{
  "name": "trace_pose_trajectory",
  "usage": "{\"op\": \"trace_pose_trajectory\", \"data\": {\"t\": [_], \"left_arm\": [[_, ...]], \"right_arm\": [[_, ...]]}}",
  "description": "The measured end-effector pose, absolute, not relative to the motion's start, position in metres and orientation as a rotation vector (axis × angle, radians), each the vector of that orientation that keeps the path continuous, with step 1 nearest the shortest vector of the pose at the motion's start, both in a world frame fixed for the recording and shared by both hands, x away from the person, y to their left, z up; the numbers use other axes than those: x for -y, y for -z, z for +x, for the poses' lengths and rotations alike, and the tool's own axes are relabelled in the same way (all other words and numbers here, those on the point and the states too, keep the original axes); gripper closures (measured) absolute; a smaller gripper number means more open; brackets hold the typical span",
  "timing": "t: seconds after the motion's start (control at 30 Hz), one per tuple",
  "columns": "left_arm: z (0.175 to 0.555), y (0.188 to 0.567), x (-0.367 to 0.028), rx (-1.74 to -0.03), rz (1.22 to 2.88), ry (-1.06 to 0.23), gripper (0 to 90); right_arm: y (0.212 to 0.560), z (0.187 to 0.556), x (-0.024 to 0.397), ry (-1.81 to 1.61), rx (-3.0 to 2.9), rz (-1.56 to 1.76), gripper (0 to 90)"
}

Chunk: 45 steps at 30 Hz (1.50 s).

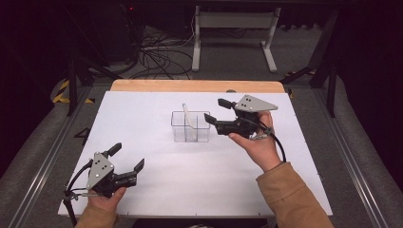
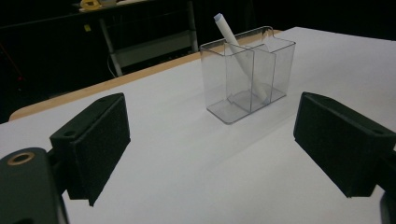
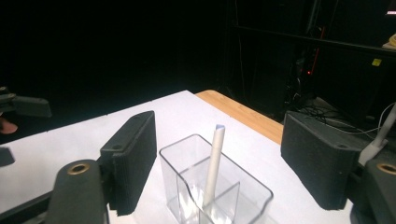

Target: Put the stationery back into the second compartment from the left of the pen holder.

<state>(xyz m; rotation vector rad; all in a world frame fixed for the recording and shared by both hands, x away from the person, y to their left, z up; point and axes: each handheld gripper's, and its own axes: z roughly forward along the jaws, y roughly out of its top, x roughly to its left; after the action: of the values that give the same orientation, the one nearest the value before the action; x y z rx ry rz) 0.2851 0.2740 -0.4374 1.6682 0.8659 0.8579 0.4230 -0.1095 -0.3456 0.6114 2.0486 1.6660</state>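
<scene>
A clear plastic box (image 1: 190,128) with compartments stands at the middle of the white table top. A white pen (image 1: 187,114) leans in it, tip up. My right gripper (image 1: 217,110) hovers just right of the box, pointing at it, jaws open and apart from the pen. In the right gripper view the pen (image 3: 215,161) and box (image 3: 217,193) sit below and ahead of the right gripper (image 3: 218,119). My left gripper (image 1: 127,157) rests open near the front left edge. From the left gripper (image 2: 212,121) the box (image 2: 261,79) and pen (image 2: 233,37) lie farther off.
The white sheet (image 1: 142,114) covers a wooden table whose edge (image 1: 195,86) shows at the back. Beyond it stand a white table frame (image 1: 235,35) and loose cables (image 1: 159,57) on the floor. The other gripper (image 3: 23,106) shows far left in the right gripper view.
</scene>
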Motion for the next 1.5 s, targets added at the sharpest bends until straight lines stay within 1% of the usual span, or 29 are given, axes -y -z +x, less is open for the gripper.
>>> {"op": "trace_pose_trajectory", "data": {"t": [0.33, 0.8, 1.03, 1.5], "left_arm": [[0.285, 0.438, -0.273, -0.868, 1.669, -0.854, 11.5], [0.285, 0.437, -0.273, -0.867, 1.667, -0.856, 11.5], [0.285, 0.438, -0.272, -0.864, 1.675, -0.852, 11.6], [0.285, 0.438, -0.272, -0.865, 1.673, -0.847, 11.6]], "right_arm": [[0.356, 0.405, 0.139, -1.650, -2.048, 0.649, 27.2], [0.383, 0.380, 0.180, -1.636, -2.026, 0.698, 26.9], [0.398, 0.370, 0.192, -1.638, -2.037, 0.712, 26.9], [0.434, 0.367, 0.205, -1.568, -2.077, 0.763, 27.0]]}}
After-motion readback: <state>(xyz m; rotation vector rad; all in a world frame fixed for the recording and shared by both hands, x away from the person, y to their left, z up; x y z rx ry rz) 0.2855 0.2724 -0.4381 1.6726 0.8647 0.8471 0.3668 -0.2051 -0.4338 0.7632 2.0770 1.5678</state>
